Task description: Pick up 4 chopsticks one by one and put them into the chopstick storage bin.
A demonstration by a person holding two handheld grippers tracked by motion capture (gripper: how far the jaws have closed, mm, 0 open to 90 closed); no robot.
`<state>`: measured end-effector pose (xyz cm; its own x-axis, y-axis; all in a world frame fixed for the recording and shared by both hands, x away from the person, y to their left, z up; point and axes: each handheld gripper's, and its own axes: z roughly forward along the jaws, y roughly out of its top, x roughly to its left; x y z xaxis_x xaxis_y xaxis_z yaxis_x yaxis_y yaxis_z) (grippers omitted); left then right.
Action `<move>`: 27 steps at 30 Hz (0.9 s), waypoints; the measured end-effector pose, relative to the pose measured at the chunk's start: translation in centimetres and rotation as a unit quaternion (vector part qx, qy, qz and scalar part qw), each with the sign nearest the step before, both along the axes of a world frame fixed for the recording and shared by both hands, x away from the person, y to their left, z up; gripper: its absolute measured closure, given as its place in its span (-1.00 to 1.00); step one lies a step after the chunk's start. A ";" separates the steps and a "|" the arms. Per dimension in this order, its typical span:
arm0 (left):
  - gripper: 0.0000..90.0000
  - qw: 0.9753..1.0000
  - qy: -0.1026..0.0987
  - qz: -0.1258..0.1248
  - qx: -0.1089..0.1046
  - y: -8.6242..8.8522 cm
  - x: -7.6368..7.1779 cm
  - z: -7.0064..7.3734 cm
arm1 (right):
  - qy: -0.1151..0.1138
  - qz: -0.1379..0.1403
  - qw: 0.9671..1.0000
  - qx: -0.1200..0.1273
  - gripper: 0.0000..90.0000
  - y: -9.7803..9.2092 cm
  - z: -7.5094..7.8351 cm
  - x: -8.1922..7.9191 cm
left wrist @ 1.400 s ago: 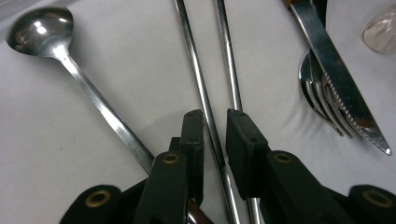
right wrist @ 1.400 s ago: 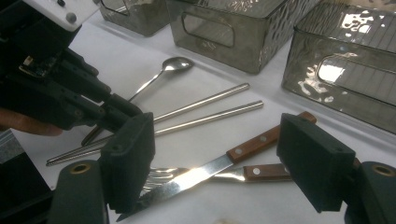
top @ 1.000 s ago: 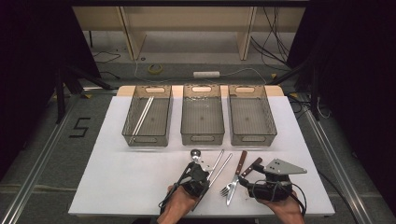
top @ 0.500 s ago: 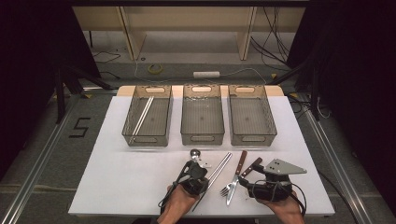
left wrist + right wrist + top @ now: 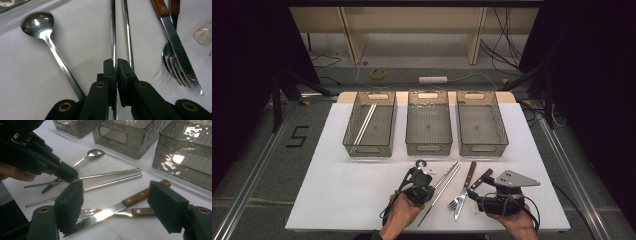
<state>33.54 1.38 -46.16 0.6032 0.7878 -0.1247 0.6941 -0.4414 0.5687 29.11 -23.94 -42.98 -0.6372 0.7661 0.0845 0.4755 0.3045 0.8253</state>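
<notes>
A white table (image 5: 337, 200) carries three grey bins (image 5: 428, 127) along its far side, with cutlery lying loose in front. The left gripper (image 5: 116, 67) is clamped on one steel chopstick (image 5: 113, 30) (its twin (image 5: 127, 30) lies just beside, parallel), long axis running away from the jaws toward the bins. The right gripper (image 5: 116, 205) hangs open over the knife (image 5: 120, 207).

Silver chopsticks (image 5: 113, 37), brown-handled knife (image 5: 120, 206), smoky grey bins (image 5: 427, 125), white table (image 5: 337, 190).
</notes>
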 end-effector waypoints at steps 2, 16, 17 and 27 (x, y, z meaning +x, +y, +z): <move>0.90 1.000 -0.004 -0.003 0.003 0.2 0.1 0.1 | 0.000 0.001 1.000 0.001 -0.33 0.0 0.0 0.0; 0.91 0.999 -0.030 -0.023 -0.008 1.0 0.4 1.3 | 0.000 0.001 1.000 0.003 -0.31 -0.1 0.0 0.0; 0.91 0.999 -0.031 -0.024 -0.010 1.1 0.4 1.4 | 0.000 0.002 1.000 0.002 -0.31 -0.1 0.0 0.0; 0.91 0.998 -0.038 -0.028 -0.031 1.9 0.2 2.2 | 0.001 0.001 1.000 0.002 -0.31 -0.1 0.0 0.0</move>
<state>33.78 3.26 -43.95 0.6550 0.7453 -0.1242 0.6231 -0.4398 0.6468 29.16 -24.06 -42.93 -0.6382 0.7647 0.0896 0.4775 0.3018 0.8252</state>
